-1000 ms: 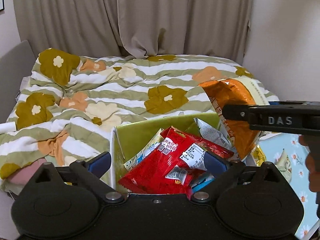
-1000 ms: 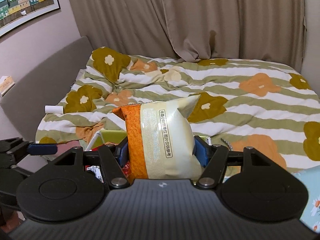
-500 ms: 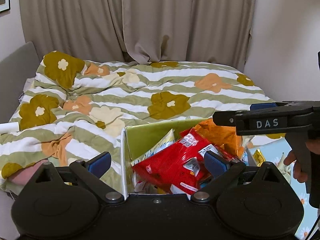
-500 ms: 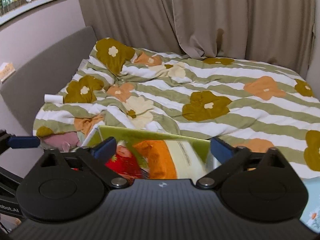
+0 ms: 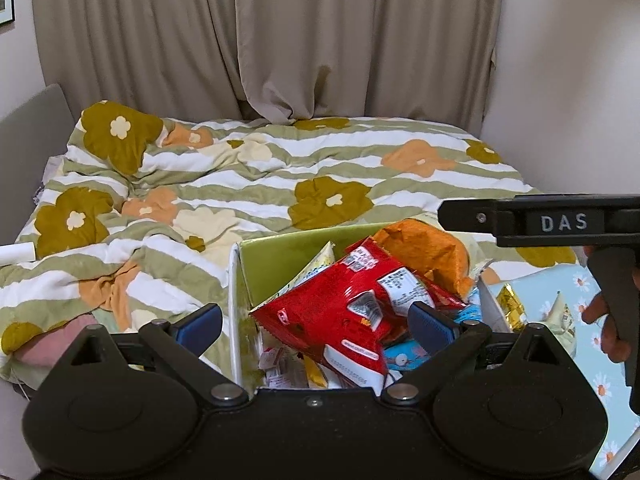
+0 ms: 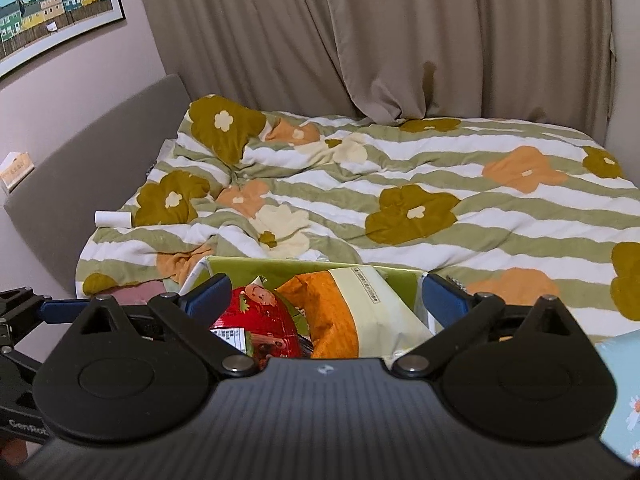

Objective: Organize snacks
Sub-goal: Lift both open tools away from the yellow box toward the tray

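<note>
A green-lined box (image 5: 280, 256) holds several snack bags. A red bag (image 5: 336, 304) lies on top, and the orange and cream bag (image 5: 432, 252) rests at its far right. In the right wrist view the orange and cream bag (image 6: 360, 304) lies in the box (image 6: 304, 268) beside the red bag (image 6: 256, 316). My left gripper (image 5: 316, 320) is open and empty above the box's near side. My right gripper (image 6: 326, 298) is open and empty above the box; its body shows at the right of the left wrist view (image 5: 560, 224).
The box sits at the edge of a bed with a flowered striped quilt (image 5: 248, 184). A light blue daisy-print surface (image 5: 560, 312) at the right carries a gold wrapper (image 5: 510, 308) and another small pack. A white roll (image 6: 112, 219) lies by the grey headboard (image 6: 100, 144).
My right gripper opened and let the orange and cream bag drop into the box. It then drew back. My left gripper stayed open and pulled back slightly.
</note>
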{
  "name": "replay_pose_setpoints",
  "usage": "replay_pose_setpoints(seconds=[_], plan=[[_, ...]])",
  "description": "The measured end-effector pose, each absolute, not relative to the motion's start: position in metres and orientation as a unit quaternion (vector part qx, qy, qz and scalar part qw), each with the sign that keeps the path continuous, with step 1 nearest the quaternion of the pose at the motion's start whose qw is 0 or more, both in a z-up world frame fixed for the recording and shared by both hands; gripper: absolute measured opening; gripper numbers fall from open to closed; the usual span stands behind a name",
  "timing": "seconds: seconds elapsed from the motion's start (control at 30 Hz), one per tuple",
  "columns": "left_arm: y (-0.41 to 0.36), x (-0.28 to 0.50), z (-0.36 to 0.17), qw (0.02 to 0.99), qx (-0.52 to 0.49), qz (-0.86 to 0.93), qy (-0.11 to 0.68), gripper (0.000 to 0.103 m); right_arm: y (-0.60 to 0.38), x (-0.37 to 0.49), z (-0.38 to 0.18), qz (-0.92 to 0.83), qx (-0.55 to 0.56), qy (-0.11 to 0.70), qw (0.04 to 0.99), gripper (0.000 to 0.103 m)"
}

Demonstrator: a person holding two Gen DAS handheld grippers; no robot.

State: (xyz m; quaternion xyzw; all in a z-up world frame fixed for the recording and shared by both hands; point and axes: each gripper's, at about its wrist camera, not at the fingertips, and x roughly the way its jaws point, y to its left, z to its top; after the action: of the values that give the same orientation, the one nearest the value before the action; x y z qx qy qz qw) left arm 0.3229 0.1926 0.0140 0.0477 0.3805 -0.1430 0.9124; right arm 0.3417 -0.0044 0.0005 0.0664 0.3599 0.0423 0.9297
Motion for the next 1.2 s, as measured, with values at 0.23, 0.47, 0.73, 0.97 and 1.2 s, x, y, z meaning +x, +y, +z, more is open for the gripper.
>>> replay_pose_setpoints(seconds=[0.23, 0.47, 0.73, 0.97, 1.2], plan=[[0.172, 0.303, 0.026, 0.921, 0.043, -0.125, 0.366, 0.101, -0.024, 0.314, 0.017, 0.049, 0.062, 0.341, 0.937, 0.103], [0.13, 0.277, 0.033, 0.927, 0.037, -0.114, 0.356, 0.101, -0.07, 0.28, 0.033, 0.054, 0.057, 0.33, 0.941, 0.103], [0.058, 0.251, 0.031, 0.928, 0.029, -0.111, 0.356, 0.101, -0.142, 0.246, 0.034, 0.045, 0.064, 0.341, 0.937, 0.103], [-0.003, 0.241, 0.012, 0.925, 0.024, -0.111, 0.364, 0.101, -0.207, 0.223, 0.014, 0.038, 0.068, 0.369, 0.926, 0.103], [-0.054, 0.246, -0.019, 0.916, 0.071, -0.116, 0.378, 0.101, -0.253, 0.208, -0.017, 0.041, 0.056, 0.404, 0.912, 0.103]])
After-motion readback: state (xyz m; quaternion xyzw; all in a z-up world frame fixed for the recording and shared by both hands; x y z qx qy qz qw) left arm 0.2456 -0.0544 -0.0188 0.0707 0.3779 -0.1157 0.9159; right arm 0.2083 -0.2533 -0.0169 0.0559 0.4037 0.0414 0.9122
